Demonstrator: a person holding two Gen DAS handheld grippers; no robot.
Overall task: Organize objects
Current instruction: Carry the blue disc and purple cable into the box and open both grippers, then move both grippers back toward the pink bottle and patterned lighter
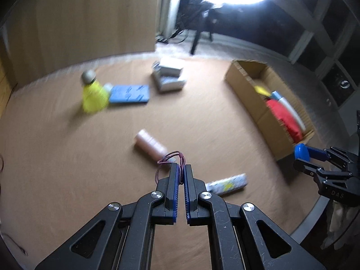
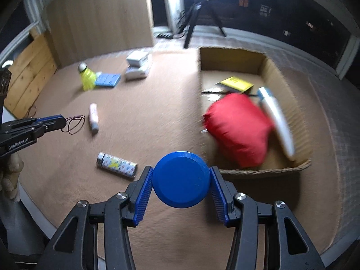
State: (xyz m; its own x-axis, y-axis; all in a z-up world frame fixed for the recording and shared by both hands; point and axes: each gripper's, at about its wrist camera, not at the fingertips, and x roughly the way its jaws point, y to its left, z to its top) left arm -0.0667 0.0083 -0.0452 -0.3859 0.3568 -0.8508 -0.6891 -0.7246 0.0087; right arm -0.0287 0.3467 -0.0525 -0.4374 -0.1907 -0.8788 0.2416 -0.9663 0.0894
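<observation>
My left gripper [image 1: 182, 167] is shut on a thin maroon elastic loop [image 1: 167, 159], which hangs off its tips above the brown carpet. From the right wrist view that gripper [image 2: 64, 122] reaches in from the left edge with the loop [image 2: 76, 122] dangling. My right gripper [image 2: 181, 168] is shut on a round blue disc [image 2: 181, 180], pads pressing on both sides, just left of the near corner of an open cardboard box [image 2: 234, 58]. The left wrist view shows it [image 1: 300, 157] at the right edge with the disc [image 1: 301, 151] beside the box [image 1: 247, 83].
The box holds a red bag [image 2: 238, 128], a yellow item [image 2: 236, 83] and a white tube [image 2: 276, 121]. On the carpet lie a pink bottle [image 2: 93, 117], a patterned bottle [image 2: 117, 164], a yellow bottle [image 2: 87, 78], a blue pack [image 2: 107, 80] and white boxes [image 2: 138, 66]. A wooden panel [image 2: 99, 15] stands behind.
</observation>
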